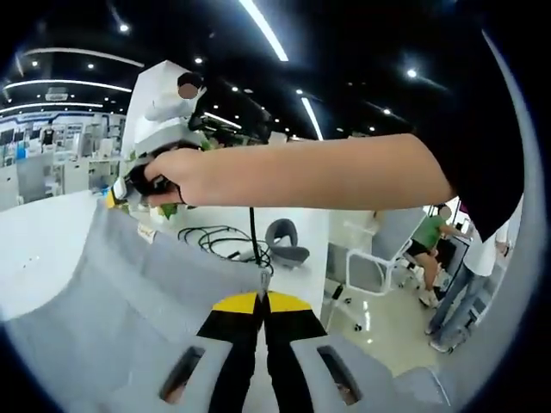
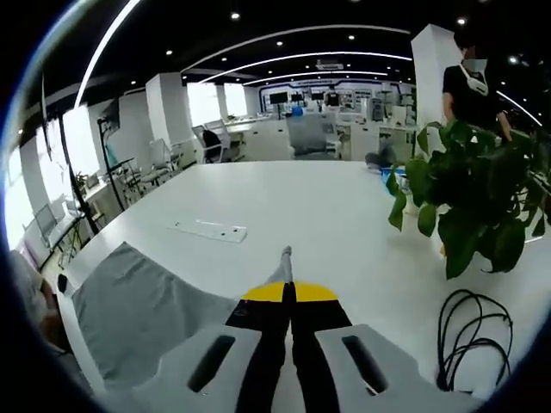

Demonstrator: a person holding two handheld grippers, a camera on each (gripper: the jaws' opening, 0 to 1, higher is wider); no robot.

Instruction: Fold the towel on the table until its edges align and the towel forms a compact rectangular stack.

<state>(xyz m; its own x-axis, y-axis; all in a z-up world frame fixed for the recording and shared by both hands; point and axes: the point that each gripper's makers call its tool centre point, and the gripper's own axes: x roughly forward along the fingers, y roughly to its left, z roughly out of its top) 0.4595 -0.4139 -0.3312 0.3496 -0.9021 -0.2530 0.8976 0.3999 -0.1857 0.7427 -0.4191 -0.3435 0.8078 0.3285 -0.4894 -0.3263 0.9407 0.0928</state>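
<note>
Spreading across the white table, grey towel lying over its near edge. In the left gripper view, towel hanging in a broad sheet, lifted. Left gripper pinching the towel's edge, jaws closed. Right gripper clamping another grey corner, jaws together. Trailing nearby, black cable.
</note>
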